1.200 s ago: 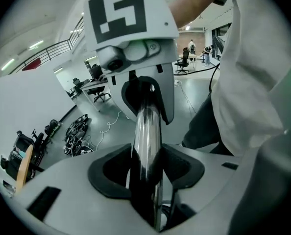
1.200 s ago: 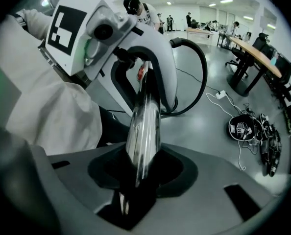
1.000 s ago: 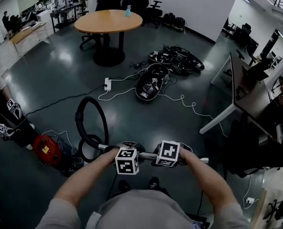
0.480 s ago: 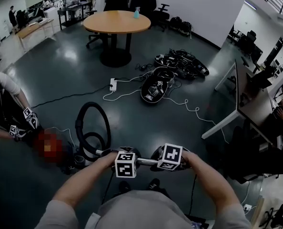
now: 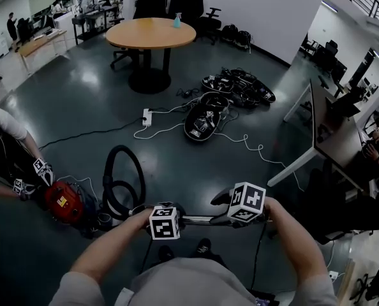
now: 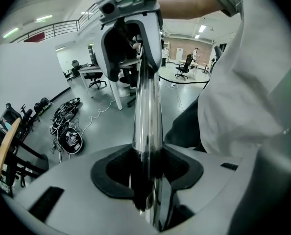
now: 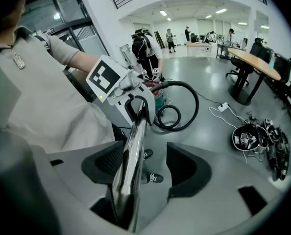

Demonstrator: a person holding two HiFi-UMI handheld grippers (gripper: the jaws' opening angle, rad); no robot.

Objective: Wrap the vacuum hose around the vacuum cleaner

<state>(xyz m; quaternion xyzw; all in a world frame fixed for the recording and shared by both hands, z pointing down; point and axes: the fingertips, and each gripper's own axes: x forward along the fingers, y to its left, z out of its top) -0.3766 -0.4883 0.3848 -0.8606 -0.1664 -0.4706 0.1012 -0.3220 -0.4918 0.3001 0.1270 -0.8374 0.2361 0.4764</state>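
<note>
A chrome vacuum wand (image 5: 199, 220) runs level in front of me, between my two grippers. My left gripper (image 5: 174, 219) is shut on the wand (image 6: 148, 111), with both pads pressed on the tube. My right gripper (image 5: 231, 217) has just been opening. Its jaws stand wide, and the wand (image 7: 133, 155) lies between them by the left pad, with a clear gap to the other. The black hose (image 5: 122, 177) curls in loops on the floor from the wand's left end. It leads to the red vacuum cleaner (image 5: 63, 201) at the lower left.
Another person (image 5: 4, 145) with two grippers bends over the vacuum cleaner at the left. Black cases and white cables (image 5: 205, 116) lie on the floor ahead, near a power strip (image 5: 144, 115). A round wooden table (image 5: 150, 33) stands beyond, and a white desk (image 5: 304, 152) at the right.
My right gripper has lifted up and to the right along the wand, and its jaws have let go. The left gripper keeps its grip. The person at the left has shifted beside the vacuum.
</note>
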